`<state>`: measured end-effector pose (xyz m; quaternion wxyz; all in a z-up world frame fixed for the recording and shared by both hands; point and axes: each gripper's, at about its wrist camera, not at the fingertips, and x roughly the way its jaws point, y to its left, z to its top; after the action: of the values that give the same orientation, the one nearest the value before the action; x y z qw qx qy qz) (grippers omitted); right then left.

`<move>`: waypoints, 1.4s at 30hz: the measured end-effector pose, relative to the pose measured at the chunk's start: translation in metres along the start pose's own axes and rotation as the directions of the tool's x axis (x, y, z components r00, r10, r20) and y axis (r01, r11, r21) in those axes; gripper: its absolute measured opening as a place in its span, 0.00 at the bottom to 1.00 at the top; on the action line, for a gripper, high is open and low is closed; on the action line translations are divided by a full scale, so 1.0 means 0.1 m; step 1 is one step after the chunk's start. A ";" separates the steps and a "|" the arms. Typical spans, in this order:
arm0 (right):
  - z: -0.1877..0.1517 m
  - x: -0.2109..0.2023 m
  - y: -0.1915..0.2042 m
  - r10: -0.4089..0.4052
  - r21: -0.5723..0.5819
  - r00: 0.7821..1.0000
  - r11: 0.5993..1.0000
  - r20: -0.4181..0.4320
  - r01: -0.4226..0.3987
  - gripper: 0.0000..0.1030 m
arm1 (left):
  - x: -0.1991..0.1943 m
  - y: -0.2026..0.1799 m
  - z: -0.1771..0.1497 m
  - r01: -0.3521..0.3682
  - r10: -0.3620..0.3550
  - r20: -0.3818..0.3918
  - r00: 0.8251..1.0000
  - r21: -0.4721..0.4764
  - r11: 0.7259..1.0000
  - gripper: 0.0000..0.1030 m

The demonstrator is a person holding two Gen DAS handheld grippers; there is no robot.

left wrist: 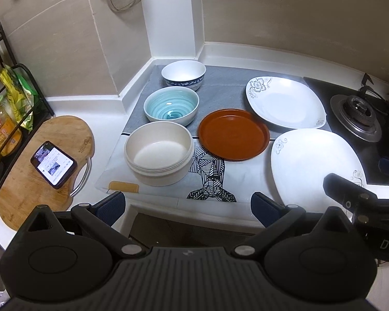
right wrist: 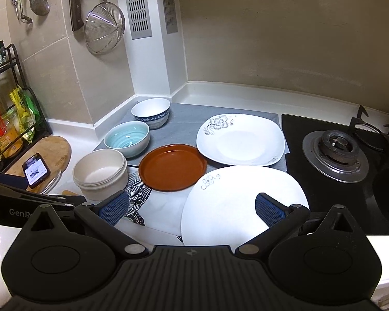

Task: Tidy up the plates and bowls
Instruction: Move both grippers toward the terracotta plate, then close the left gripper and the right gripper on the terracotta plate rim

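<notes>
Three bowls stand in a row on a mat: a cream bowl (left wrist: 158, 153) (right wrist: 101, 172) nearest, a teal-swirl bowl (left wrist: 171, 105) (right wrist: 127, 138) behind it, a blue-patterned white bowl (left wrist: 184, 73) (right wrist: 151, 111) farthest. A brown round plate (left wrist: 233, 134) (right wrist: 172, 167) lies to their right. Two white floral square plates lie further right, one far (left wrist: 285, 102) (right wrist: 241, 140) and one near (left wrist: 316, 165) (right wrist: 241, 202). My left gripper (left wrist: 188, 207) is open and empty, above the counter's front edge. My right gripper (right wrist: 192, 208) is open and empty, over the near white plate.
A gas stove (right wrist: 334, 153) (left wrist: 360, 116) sits at the right. A wooden cutting board (left wrist: 39, 165) with a phone (left wrist: 54, 164) lies at the left, beside a black rack of bottles (left wrist: 2, 119). A strainer (right wrist: 103, 29) and utensils hang on the wall.
</notes>
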<state>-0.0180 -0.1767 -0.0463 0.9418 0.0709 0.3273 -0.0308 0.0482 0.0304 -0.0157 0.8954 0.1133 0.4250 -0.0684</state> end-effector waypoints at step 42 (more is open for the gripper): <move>0.68 1.78 -0.02 0.149 0.151 0.940 0.983 -0.307 -0.107 1.00 | 1.13 0.94 0.32 0.129 -0.189 -0.183 0.965 -0.296 0.946 1.00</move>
<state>0.1629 -0.1907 -0.1046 0.8703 0.1582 0.4660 0.0209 0.1637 0.1102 -0.0701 0.8442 -0.0435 0.5300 -0.0674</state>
